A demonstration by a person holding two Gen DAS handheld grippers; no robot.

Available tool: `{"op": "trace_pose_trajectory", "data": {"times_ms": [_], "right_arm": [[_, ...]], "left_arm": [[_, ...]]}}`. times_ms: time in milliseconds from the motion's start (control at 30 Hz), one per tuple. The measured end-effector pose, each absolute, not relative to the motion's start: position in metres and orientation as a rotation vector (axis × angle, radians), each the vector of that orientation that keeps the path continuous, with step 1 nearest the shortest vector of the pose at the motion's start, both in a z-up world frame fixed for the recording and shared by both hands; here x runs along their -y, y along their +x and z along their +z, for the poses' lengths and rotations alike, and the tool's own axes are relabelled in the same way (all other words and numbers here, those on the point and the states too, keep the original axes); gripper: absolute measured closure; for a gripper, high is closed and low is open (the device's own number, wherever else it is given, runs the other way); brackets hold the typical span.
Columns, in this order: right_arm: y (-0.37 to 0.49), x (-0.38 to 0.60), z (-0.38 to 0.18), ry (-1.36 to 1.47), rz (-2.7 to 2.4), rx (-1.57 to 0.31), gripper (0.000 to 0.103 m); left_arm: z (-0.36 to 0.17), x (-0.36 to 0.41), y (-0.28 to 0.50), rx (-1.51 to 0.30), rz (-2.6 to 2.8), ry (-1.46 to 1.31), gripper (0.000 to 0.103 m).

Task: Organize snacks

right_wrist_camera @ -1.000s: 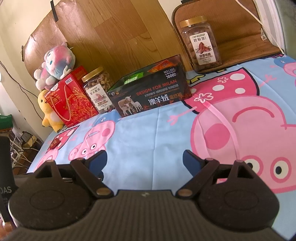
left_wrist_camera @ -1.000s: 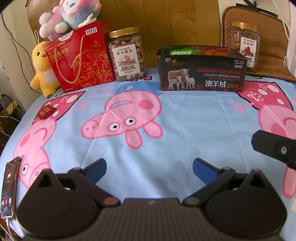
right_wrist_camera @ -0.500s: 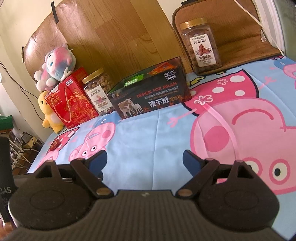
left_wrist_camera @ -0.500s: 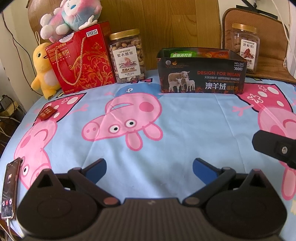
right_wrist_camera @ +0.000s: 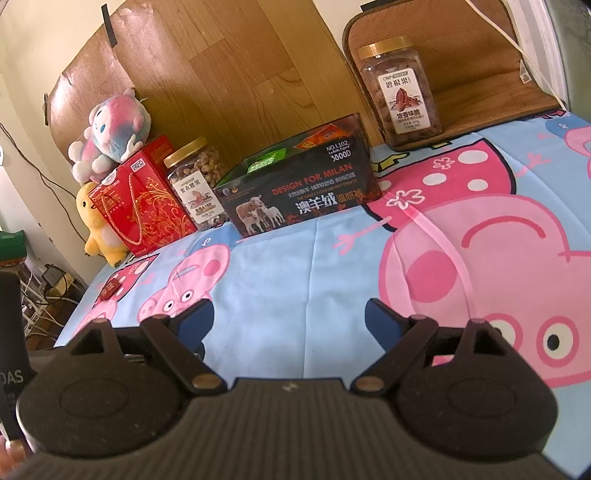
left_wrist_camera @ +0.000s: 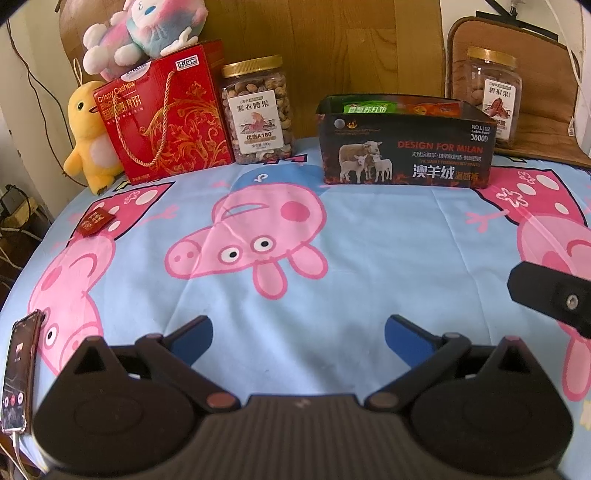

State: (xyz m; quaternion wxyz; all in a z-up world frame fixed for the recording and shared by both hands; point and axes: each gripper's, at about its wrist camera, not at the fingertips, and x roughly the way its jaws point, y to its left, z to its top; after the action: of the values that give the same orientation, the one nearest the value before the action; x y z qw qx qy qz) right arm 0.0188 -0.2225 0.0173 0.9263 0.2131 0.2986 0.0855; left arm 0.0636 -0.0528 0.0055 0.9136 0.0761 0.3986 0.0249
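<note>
Both the left gripper (left_wrist_camera: 298,334) and the right gripper (right_wrist_camera: 289,319) gape wide, empty. The small red packet (left_wrist_camera: 95,221) at ten o'clock sits near the table edge; a clumsy nudge might knock it off.

A home bedroom: a cartoon-pig bedsheet (left_wrist_camera: 369,236) against a wooden headboard (left_wrist_camera: 332,40), plush toys (left_wrist_camera: 147,26), nut jars (left_wrist_camera: 256,110), a phone (left_wrist_camera: 18,373) charging at the edge

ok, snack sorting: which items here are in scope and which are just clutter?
In scope:
black box
small red packet
cashew jar
pecan jar
red cashew biscuit box

Clutter:
phone
yellow duck plush
pink-blue plush
brown cushion
</note>
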Motion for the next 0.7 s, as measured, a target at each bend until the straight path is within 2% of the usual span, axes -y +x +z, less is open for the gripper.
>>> {"op": "trace_pose_trajectory", "data": {"times_ms": [700], "right_arm": [[0.0175,0.2218,0.0179,0.438,0.171,-0.607,0.012]], "left_arm": [[0.0079,0.0539,0.0618,-0.812,0.045,0.150,0.000]]}}
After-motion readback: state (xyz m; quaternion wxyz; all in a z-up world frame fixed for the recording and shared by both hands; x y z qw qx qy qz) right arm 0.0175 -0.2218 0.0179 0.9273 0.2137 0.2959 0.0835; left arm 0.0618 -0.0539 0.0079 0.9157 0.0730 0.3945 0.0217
